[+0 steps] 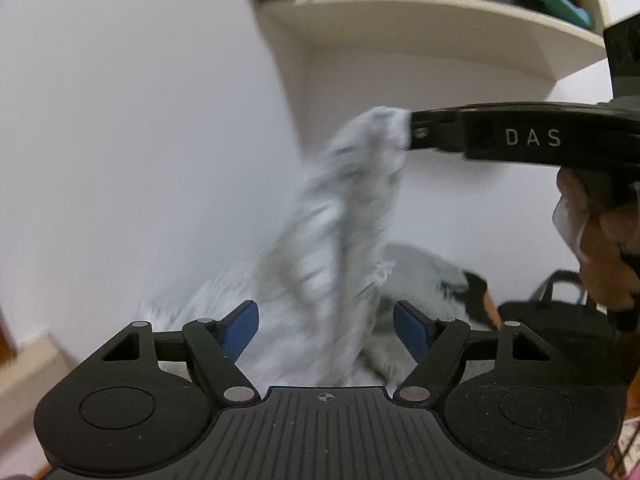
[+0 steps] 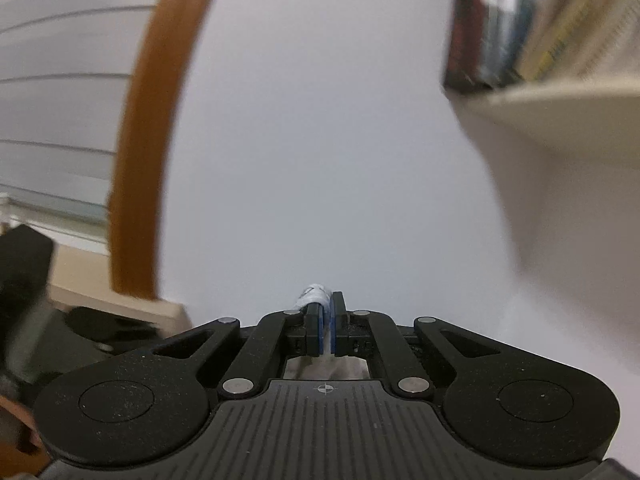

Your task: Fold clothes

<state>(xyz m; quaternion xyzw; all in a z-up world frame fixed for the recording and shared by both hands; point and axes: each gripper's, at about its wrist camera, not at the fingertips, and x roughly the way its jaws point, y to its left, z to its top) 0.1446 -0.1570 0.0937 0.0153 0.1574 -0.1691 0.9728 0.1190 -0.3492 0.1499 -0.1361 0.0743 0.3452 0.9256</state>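
Blue-padded left gripper gapes wide, holding nothing; right gripper pinches the striped garment aloft by one end; it dangles bunched above other clothes; no fold shows.

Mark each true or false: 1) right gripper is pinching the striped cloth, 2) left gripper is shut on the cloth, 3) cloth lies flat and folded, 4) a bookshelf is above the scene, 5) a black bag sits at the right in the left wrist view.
1) True: the right gripper is closed on the striped garment.
2) False: the left gripper is open and holds nothing.
3) False: it hangs bunched from the right gripper.
4) True: a shelf carries books.
5) True: the black bag sits low right.
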